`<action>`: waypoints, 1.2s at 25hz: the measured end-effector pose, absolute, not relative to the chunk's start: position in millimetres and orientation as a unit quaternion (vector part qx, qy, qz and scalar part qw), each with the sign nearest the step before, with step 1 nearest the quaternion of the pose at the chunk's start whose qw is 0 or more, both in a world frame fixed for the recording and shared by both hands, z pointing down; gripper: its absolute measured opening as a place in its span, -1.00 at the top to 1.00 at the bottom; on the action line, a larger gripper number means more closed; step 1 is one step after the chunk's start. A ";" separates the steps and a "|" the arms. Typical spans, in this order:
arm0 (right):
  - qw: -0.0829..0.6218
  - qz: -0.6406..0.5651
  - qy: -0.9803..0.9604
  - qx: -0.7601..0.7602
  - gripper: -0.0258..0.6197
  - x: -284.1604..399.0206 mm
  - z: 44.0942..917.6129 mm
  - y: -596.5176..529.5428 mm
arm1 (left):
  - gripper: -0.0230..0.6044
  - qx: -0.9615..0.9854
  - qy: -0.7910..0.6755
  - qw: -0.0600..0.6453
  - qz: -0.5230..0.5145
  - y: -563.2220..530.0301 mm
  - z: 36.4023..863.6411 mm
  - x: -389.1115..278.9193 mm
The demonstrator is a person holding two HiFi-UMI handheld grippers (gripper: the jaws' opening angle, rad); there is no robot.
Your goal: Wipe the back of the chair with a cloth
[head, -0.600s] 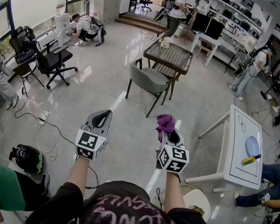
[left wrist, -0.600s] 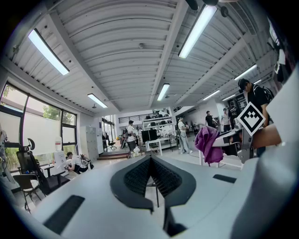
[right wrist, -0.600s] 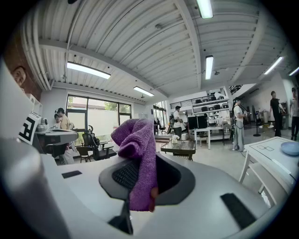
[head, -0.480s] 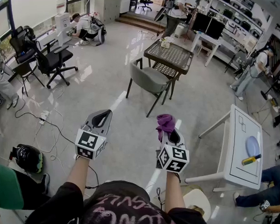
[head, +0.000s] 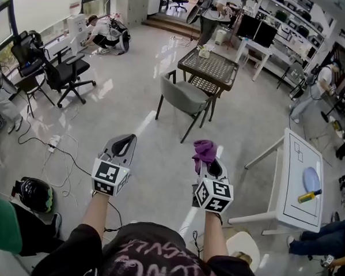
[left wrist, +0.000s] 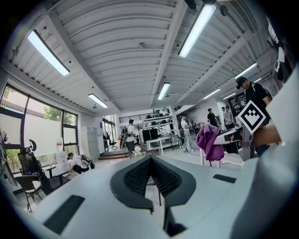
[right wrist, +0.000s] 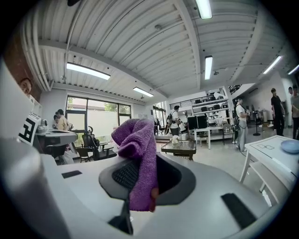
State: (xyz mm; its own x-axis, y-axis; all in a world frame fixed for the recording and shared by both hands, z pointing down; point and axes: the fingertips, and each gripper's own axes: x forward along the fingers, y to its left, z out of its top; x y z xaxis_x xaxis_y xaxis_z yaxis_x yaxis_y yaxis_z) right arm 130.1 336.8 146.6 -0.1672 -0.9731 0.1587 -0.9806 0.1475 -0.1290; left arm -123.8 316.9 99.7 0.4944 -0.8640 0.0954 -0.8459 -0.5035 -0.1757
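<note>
This is an open lab-like workroom. Monitors (head: 256, 31) and shelves (head: 289, 0) line the far wall. Office chairs (head: 68, 73) stand by windows (head: 39, 13), and cables (head: 44, 161) trail over the glossy floor (head: 130, 108).

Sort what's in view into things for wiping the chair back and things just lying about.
For the job: purple cloth, held in the right claw; grey chair.
Lying about: black helmet, blue plate, white table, office chair, mesh table.

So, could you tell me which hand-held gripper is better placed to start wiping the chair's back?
Right. The right hand-held gripper is shut on the purple cloth, which the wipe needs; the left hand-held gripper is shut with nothing in it. Both are short of the grey chair.
</note>
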 end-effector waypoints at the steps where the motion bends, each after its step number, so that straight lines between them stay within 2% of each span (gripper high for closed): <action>1: 0.019 0.100 -0.757 0.645 0.66 126.9 145.7 336.4 | 0.90 -0.863 0.494 0.054 -0.086 316.1 99.0 -126.4; 18: 0.030 0.098 -0.745 0.660 0.65 61.3 157.2 331.1 | 0.90 -0.879 0.465 0.044 -0.092 301.3 121.7 -185.5; 30: 0.034 0.111 -0.741 0.662 0.65 66.5 176.0 262.5 | 0.90 -0.874 0.476 0.034 -0.093 237.0 134.9 -196.2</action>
